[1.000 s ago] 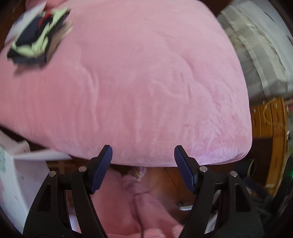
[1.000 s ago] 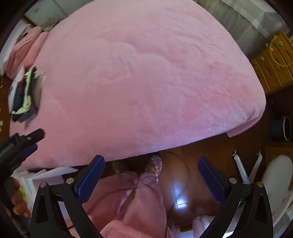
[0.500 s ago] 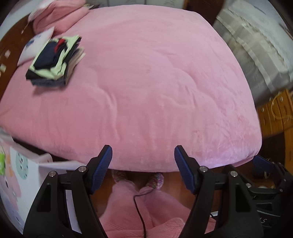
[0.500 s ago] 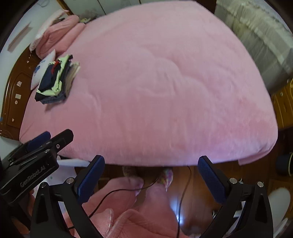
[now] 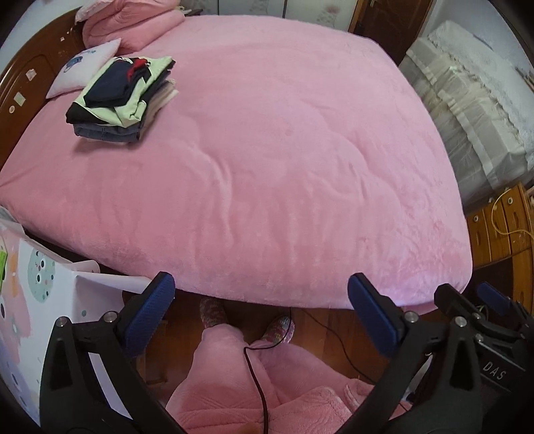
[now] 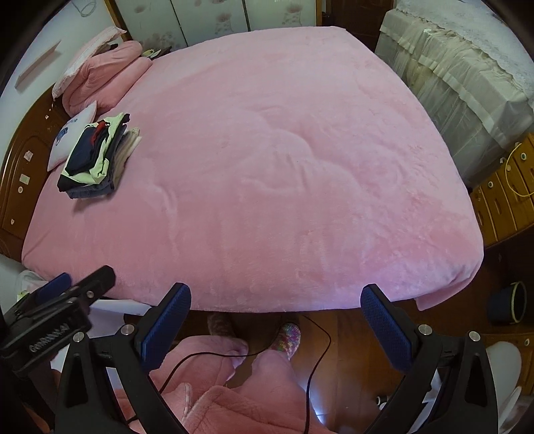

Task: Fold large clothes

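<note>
Over the near edge of the bed, both tools hang pointing steeply down. Left tool (image 5: 260,320): jaws opening, spread wide, blue ribbed pads (image 5: 150,313) with nothing between them. Right tool (image 6: 277,327): jaws set wide apart, also gripping nothing; its black frame shows at the right edge of the left wrist view, and the left tool's frame at the left edge of the right wrist view.

Directly below the tools: person's legs in fuzzy pink trousers (image 6: 267,377), feet in multicoloured knitted slippers (image 6: 288,334) on a brown wooden floor (image 6: 347,340). Thin black cable (image 6: 200,357) runs across the trousers.

Beyond the pads: smooth pink plush blanket (image 5: 267,167) covering the whole bed, mostly flat with a few shallow creases.

Far left of the bed, well apart from both tools: stack of folded clothes (image 5: 120,100), dark navy piece on top, pale green, black and denim blue beneath, resting on the blanket. Just behind it, a small white printed cushion (image 5: 86,70) and folded pink bedding (image 5: 133,20) against the brown wooden headboard (image 5: 30,86).

Right of the bed: furniture under a cream lace-trimmed cover (image 6: 460,66), then a wooden chest of drawers (image 6: 507,187).
</note>
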